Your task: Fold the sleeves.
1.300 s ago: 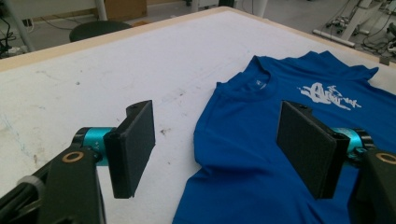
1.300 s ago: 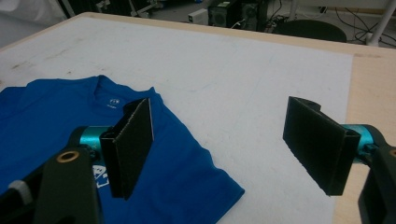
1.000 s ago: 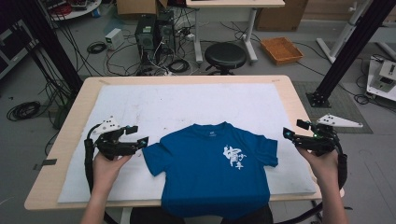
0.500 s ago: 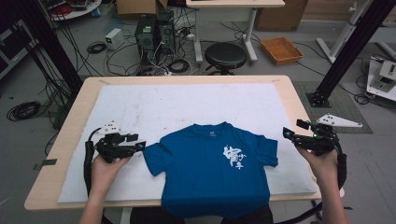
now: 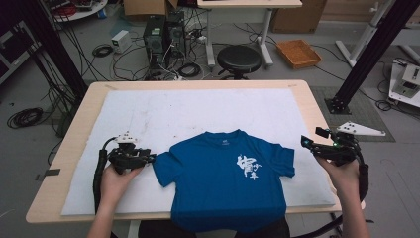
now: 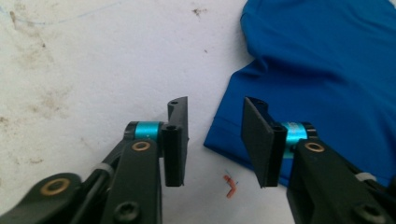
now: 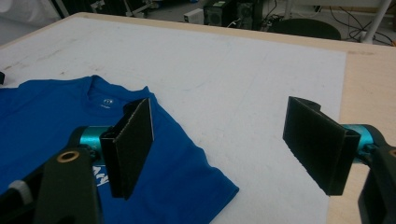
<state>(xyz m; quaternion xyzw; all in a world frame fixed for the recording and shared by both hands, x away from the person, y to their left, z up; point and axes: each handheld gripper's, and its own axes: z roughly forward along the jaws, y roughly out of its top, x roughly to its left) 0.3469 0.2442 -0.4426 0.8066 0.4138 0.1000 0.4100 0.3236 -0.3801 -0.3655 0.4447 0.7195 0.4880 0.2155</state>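
The blue T-shirt (image 5: 225, 181) bears a white brush-style print (image 5: 248, 166) on its chest; its characters cannot be read.

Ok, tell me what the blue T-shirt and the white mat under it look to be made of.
Blue T-shirt: looks like soft matte knit cotton or a blend; it creases and has a stitched sleeve hem. White mat: seems a matte felt or foam-like sheet with a fuzzy, stained surface; exact material unclear.
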